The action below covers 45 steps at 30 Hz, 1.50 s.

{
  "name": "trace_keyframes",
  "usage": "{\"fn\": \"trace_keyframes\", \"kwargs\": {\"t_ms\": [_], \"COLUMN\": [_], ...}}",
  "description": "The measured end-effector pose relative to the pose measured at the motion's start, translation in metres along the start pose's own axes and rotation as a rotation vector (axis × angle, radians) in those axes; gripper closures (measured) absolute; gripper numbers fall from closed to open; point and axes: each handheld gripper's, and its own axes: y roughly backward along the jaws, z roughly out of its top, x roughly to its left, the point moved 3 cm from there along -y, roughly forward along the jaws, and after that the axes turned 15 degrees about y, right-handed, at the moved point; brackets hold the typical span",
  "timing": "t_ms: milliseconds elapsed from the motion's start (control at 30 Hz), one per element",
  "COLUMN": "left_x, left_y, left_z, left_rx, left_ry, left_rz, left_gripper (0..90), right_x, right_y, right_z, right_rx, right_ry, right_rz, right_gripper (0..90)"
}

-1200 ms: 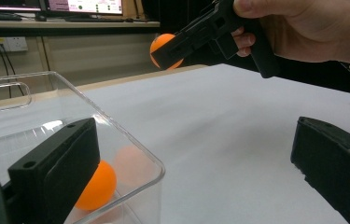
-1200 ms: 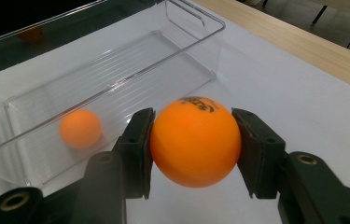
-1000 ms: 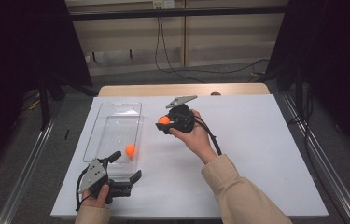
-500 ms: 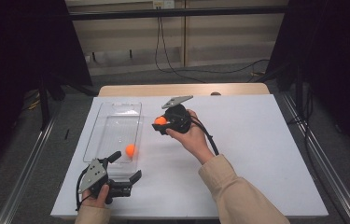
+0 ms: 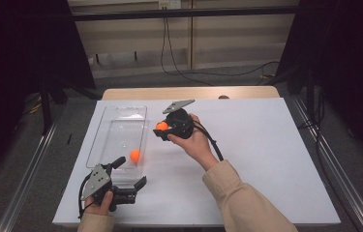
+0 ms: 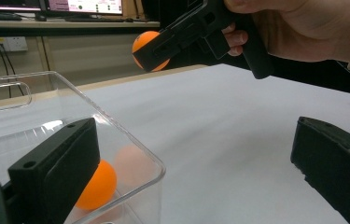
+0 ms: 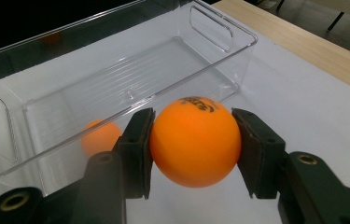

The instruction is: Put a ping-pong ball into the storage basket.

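My right gripper (image 5: 161, 128) is shut on an orange ball (image 7: 193, 144) with black print on top, its pads pressing both sides. It hovers just right of the clear plastic bin (image 5: 121, 107), over the white table. A second orange ball (image 5: 135, 155) lies inside the bin near its front end, also seen in the left gripper view (image 6: 100, 184). My left gripper (image 5: 131, 171) rests at the table's front left, just before the bin's near end, open with nothing between its jaws (image 6: 193, 140). Farther off in that view, the held ball (image 6: 143, 41) hangs in the right gripper.
The white sheet (image 5: 266, 145) covers the table, with bare room to the right of the right hand. A wooden strip (image 5: 189, 93) runs along the far edge. Cables lie on the floor beyond (image 5: 208, 77).
The right hand with its ball has drifted slightly left, closer to the bin's right wall. The left gripper has stayed put.
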Motion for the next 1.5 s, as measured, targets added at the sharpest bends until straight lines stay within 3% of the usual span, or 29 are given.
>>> {"fn": "trace_keyframes", "kwargs": {"t_ms": [1500], "left_x": [0.0], "left_y": [0.0], "left_z": [-0.001], "left_rx": [0.003], "left_ry": [0.009], "left_rz": [-0.003], "left_gripper": [1.1], "right_x": [0.024], "right_y": [-0.029], "right_z": [0.016], "right_rx": [-0.001], "right_ry": [0.031], "right_rz": [0.065], "right_gripper": [51.2]}}
